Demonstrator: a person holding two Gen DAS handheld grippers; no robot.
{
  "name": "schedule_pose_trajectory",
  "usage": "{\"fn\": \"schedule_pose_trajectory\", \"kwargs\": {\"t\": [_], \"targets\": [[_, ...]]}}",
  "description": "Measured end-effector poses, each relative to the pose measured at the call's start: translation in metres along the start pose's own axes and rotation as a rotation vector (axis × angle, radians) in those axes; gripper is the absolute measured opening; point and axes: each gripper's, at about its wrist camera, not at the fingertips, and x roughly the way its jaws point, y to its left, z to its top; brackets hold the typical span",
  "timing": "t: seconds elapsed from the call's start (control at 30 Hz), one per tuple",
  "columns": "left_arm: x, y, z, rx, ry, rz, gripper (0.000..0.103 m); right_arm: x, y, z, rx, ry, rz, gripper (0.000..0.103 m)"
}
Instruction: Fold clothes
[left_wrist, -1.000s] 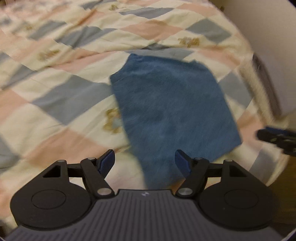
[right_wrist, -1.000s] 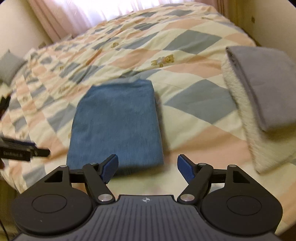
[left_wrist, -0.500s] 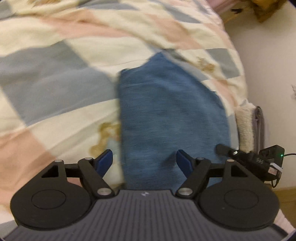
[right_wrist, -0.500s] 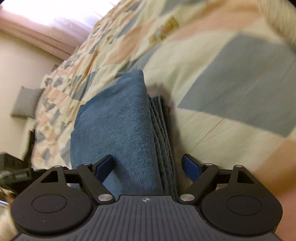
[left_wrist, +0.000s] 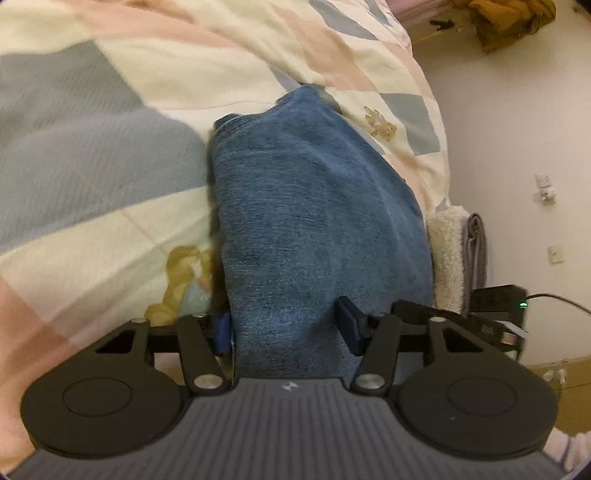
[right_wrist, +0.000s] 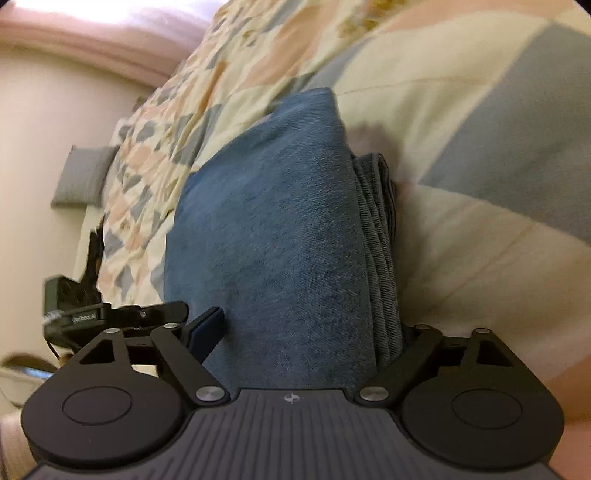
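A folded blue garment (left_wrist: 314, 229) lies on the patchwork quilt (left_wrist: 92, 177). My left gripper (left_wrist: 286, 328) straddles its near edge, one blue pad on each side of the stack, jaws wide and touching the cloth. In the right wrist view the same garment (right_wrist: 280, 243) shows its stacked layers on the right side. My right gripper (right_wrist: 306, 332) straddles its other near edge; the left finger (right_wrist: 205, 330) rests against the cloth and the right finger is hidden behind the folds. Neither pair of jaws has closed tight.
A folded cream and grey blanket (left_wrist: 452, 254) lies just right of the garment at the bed's edge. The other gripper's body (left_wrist: 480, 314) shows beside it. A grey pillow (right_wrist: 83, 175) lies far off at the head of the bed. A wall stands right of the bed.
Both grippers have dropped low and slid forward onto the garment's near edge, turning sideways. The garment now sits between each pair of fingers, which have narrowed slightly.
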Motion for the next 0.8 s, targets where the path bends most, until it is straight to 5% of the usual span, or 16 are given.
{"fn": "schedule_pose_trajectory", "kwargs": {"t": [0.17,0.27,0.37,0.53,0.8], "targets": [[0.012,0.004,0.004,-0.024,-0.012,-0.007,0.054,0.007,-0.008,0.009,0.054,0.02,0.009,0.074],[-0.001,-0.014,0.002,0.052,-0.029,-0.011,0.046,-0.008,0.015,0.007,0.009,0.004,-0.05,0.062],[-0.004,-0.021,-0.002,0.089,-0.031,-0.02,0.051,-0.031,0.031,-0.004,0.002,-0.019,-0.06,0.058],[0.017,-0.01,-0.007,0.04,-0.042,0.024,0.048,-0.007,-0.015,-0.018,0.184,0.021,-0.028,0.059],[-0.024,-0.127,-0.043,0.15,-0.178,0.12,0.042,-0.078,0.01,-0.01,0.07,0.002,0.068,0.044]]}}
